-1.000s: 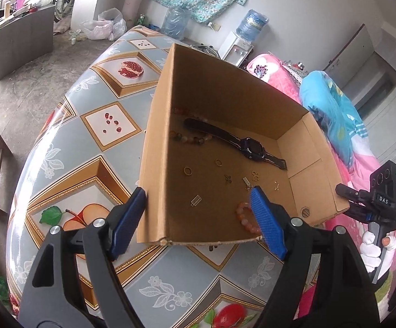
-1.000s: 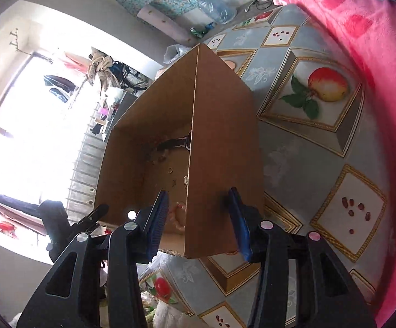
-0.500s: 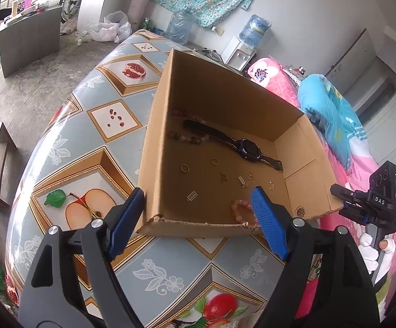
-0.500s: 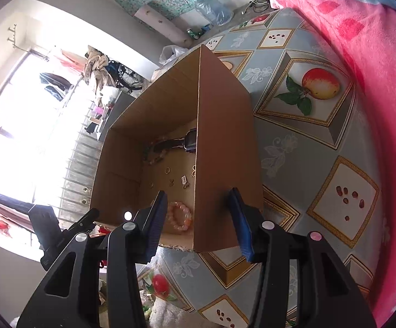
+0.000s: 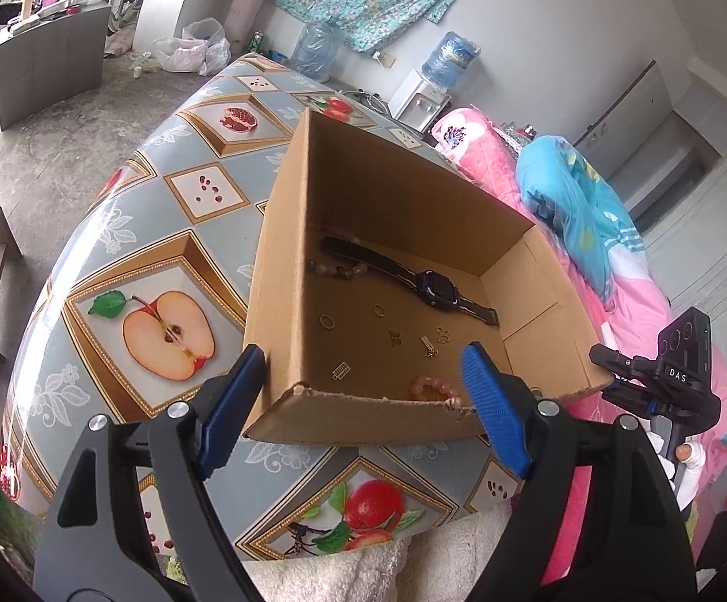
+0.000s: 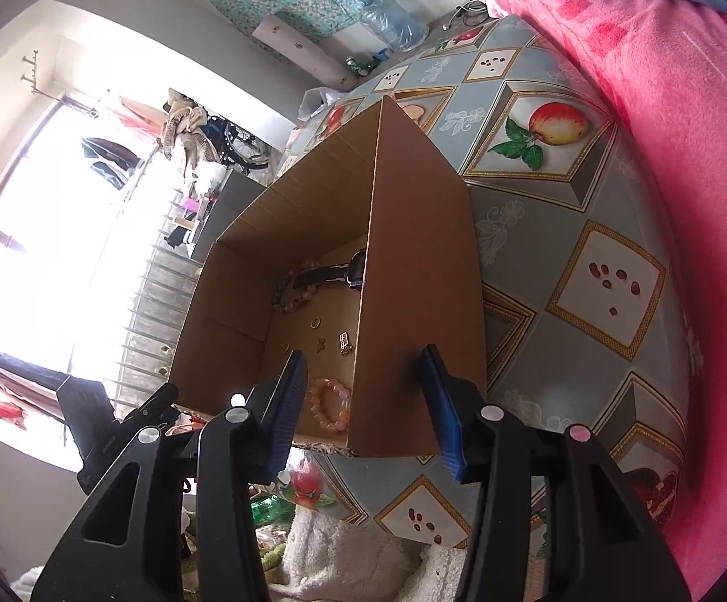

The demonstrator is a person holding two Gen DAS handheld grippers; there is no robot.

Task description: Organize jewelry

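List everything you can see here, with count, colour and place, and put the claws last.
box: one, brown cardboard, open, on the table
watch: one, dark, box floor, far side
mixed bead bracelet: one, brownish and green, by the watch strap
pink bracelet: one, pink beads, near wall of the box
small gold pieces: several rings and charms, box floor, middle; exact count unclear
table: one, grey cloth with fruit prints
bedding: pink and blue, beyond the box
water bottles: two, blue, by the far wall
left claw: open, blue pads, near the box's near wall
right claw: open, blue pads, astride a box side wall
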